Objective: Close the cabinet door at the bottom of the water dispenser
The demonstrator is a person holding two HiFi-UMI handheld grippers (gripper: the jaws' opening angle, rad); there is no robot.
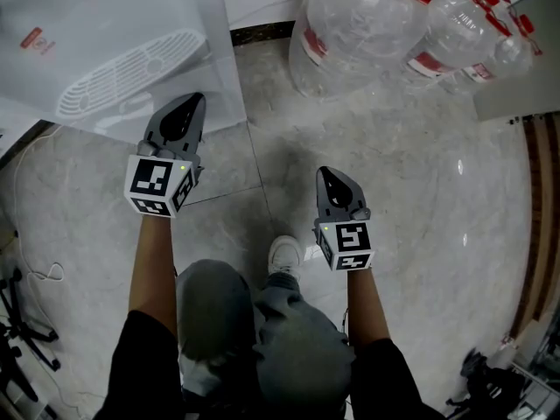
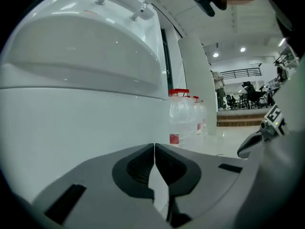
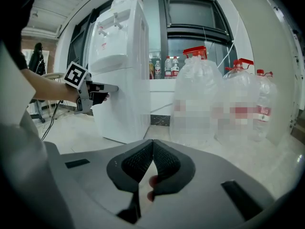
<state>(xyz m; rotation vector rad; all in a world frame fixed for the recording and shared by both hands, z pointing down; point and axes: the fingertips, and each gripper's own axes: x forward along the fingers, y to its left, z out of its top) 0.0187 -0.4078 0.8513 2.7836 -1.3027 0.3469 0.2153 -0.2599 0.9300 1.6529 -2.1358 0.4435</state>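
Note:
The white water dispenser [image 1: 114,51] fills the top left of the head view. Seen from the right gripper view, the dispenser [image 3: 121,70] stands upright and its lower front [image 3: 125,116] looks flush, with no door hanging open. My left gripper [image 1: 191,100] is shut and empty, its tip at the dispenser's front face; in its own view the left gripper [image 2: 154,145] faces the white panel [image 2: 71,123] from very close. The left gripper [image 3: 101,95] touches or nearly touches the front at mid height. My right gripper [image 1: 325,172] is shut and empty, over the floor to the right; in its own view the right gripper [image 3: 152,141] points at the dispenser.
Several large clear water jugs [image 1: 367,24] with red caps stand on the floor right of the dispenser. A white cable [image 1: 44,274] and black tripod legs [image 1: 17,322] lie at the left. A wooden step [image 1: 534,217] runs along the right. My shoe [image 1: 284,254] is between the grippers.

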